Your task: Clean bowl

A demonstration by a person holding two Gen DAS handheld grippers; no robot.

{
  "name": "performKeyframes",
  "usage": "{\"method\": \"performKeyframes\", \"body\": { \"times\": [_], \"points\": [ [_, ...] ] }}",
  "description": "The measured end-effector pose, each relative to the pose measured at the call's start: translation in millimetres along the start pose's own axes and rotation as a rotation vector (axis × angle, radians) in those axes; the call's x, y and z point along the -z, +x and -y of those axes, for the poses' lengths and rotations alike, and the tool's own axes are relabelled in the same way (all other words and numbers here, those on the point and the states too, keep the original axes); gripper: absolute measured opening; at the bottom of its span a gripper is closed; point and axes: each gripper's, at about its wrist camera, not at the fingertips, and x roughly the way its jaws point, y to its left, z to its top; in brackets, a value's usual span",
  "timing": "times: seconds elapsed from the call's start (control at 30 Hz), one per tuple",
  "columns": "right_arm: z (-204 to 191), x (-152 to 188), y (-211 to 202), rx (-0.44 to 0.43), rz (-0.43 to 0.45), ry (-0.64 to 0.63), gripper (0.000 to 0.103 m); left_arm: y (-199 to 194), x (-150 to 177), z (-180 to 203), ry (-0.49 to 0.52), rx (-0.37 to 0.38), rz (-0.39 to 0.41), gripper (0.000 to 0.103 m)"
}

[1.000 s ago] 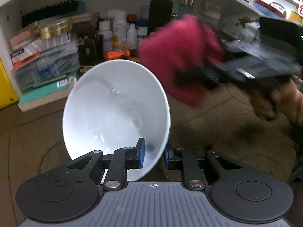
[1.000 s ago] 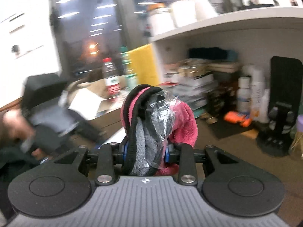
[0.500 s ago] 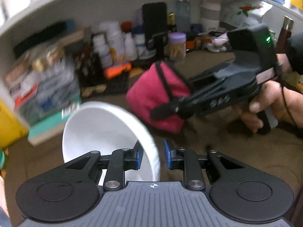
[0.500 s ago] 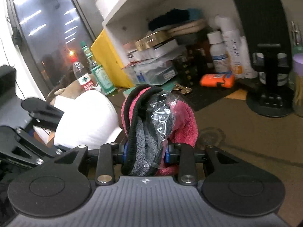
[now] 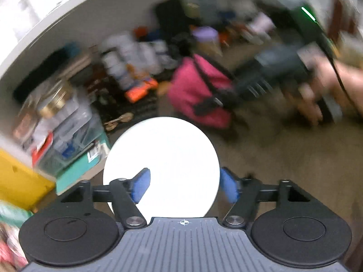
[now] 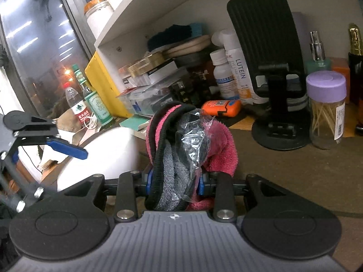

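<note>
The left gripper is spread wide, its blue pads standing to either side of the white bowl without clearly pinching it — one pad lies over the bowl's face, the other just off its right edge. The bowl sits close in front of that gripper on the brown table, and the left wrist view is heavily blurred, so whether the pads touch the bowl cannot be told. From the right wrist view the bowl appears low on the left, with the left gripper's blue pad reaching over it. The right gripper is pinched on a folded cloth, pink outside with a black edge and grey terry inside, and a scrap of clear plastic film is caught against it. In the left view the same cloth hangs above and beyond the bowl, apart from it, held by the right gripper in a person's hand. Behind, a white shelf holds bottles, boxes and tins; a black phone stand and a toothpick jar with a purple lid stand on the table to the right.
</note>
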Motion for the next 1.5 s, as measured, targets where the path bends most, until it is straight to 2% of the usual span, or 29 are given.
{"method": "performKeyframes", "body": {
  "times": [0.03, 0.1, 0.17, 0.23, 0.37, 0.53, 0.77, 1.13, 1.2, 1.5],
  "points": [
    [0, 0, 1, -0.002, -0.003, 0.001, 0.036, 0, 2, 8, 0.068, -0.012, -0.03, 0.07],
    [-1, 1, 2, -0.006, -0.007, 0.0, 0.036, 5, 5, 13, 0.122, -0.021, -0.069, 0.064],
    [-2, 2, 4, -0.01, -0.015, -0.003, 0.036, 14, 7, 18, 0.166, -0.049, -0.104, 0.04],
    [-3, 4, 7, -0.003, -0.025, -0.005, 0.036, 26, 10, 27, 0.224, -0.093, -0.136, 0.025],
    [2, 3, 7, -0.011, -0.025, 0.023, 0.036, 38, 3, 35, 0.254, -0.08, -0.185, 0.012],
    [5, 3, 7, -0.031, -0.032, 0.043, 0.037, 40, -12, 27, 0.196, -0.074, -0.21, 0.011],
    [6, 2, 11, -0.049, -0.044, 0.04, 0.037, 42, -12, 28, 0.151, -0.105, -0.215, 0.012],
    [1, 3, 12, -0.058, -0.05, 0.015, 0.037, 44, -14, 32, 0.152, -0.131, -0.238, 0.013],
    [-2, 4, 13, -0.075, -0.052, 0.008, 0.037, 44, -14, 32, 0.152, -0.132, -0.242, 0.013],
    [-29, 6, 6, -0.254, -0.116, -0.107, 0.041, 46, -10, 31, 0.131, -0.125, -0.257, 0.014]
  ]
}}
